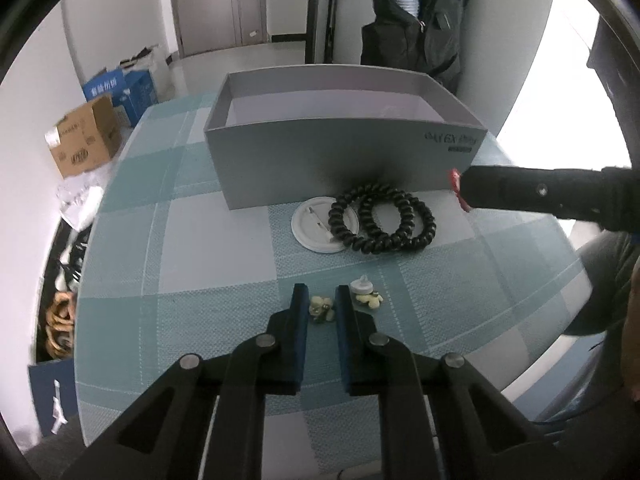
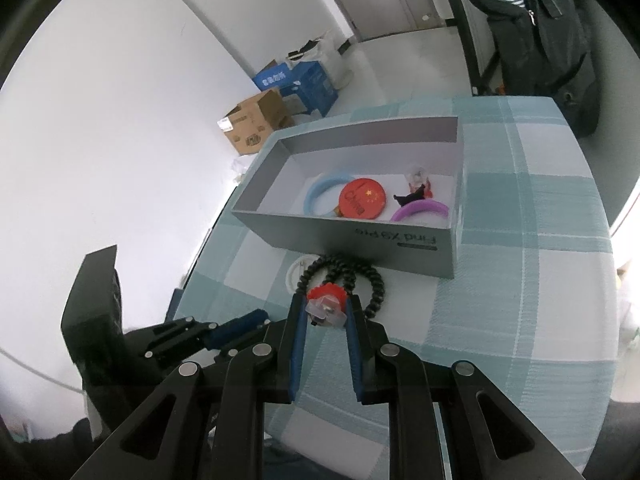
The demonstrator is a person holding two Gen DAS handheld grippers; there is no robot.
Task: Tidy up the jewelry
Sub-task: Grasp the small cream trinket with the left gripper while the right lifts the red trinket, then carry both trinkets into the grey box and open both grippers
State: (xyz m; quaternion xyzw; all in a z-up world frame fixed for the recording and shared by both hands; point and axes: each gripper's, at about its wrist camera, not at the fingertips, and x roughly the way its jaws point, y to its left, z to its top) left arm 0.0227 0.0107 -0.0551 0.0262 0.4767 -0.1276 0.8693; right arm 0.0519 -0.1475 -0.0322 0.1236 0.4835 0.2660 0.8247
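— Red ridged clip [image 2: 326,300] with a clear base — where? 
— Pinched in the right gripper [image 2: 327,305], near the grey cardboard box [image 2: 344,234]. The left gripper [image 1: 321,300] stands spread around a cream flower earring [image 1: 322,307].

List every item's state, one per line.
Box: open, holds trinkets.
Left tool: open, straddling a small charm.
Right tool: shut on red clip.
Coil ties: on the table beside the box.
White badge: face down, partly under a tie.
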